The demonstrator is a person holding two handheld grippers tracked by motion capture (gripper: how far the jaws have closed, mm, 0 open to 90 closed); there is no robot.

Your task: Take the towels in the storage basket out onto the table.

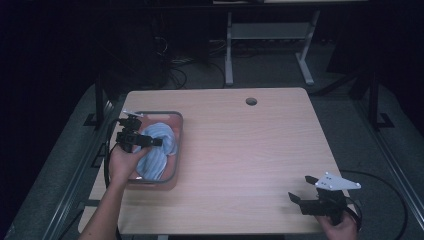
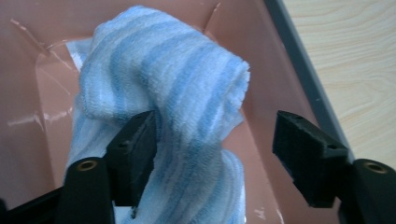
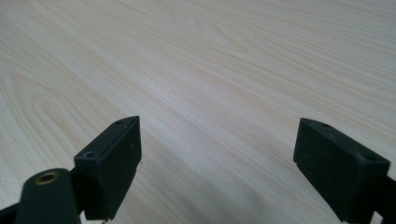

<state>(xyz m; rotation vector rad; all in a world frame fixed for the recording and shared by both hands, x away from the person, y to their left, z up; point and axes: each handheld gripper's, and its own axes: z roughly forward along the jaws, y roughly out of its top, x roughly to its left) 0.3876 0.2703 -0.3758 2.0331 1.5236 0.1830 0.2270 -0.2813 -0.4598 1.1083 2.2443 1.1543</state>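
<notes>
— So where does the towel (image 2: 173,93) lie from the left tongs (image 1: 150,142)?

— Right under and ahead of them, bunched in the pink bin (image 1: 176,131) at the left edge of the worktop (image 1: 250,160). In the left gripper view one jaw pad touches the cloth's near fold; the other stands clear beside the bin wall. So the tongs are parted around the towel, not yet pinching it.

— Its long axis?

— From the high view the bundle runs front to back along the bin, and the tongs reach in across it from the left side.

— And the right tongs (image 1: 307,189)?

— Well apart, near the worktop's front right corner, jaws wide and holding nothing; the right gripper view has bare wood grain between them. The left hand (image 1: 121,165) is plainly the nearer.

— What does the high view add?

— The whole bin and both hands together; the close view gives the pad contact.
</notes>
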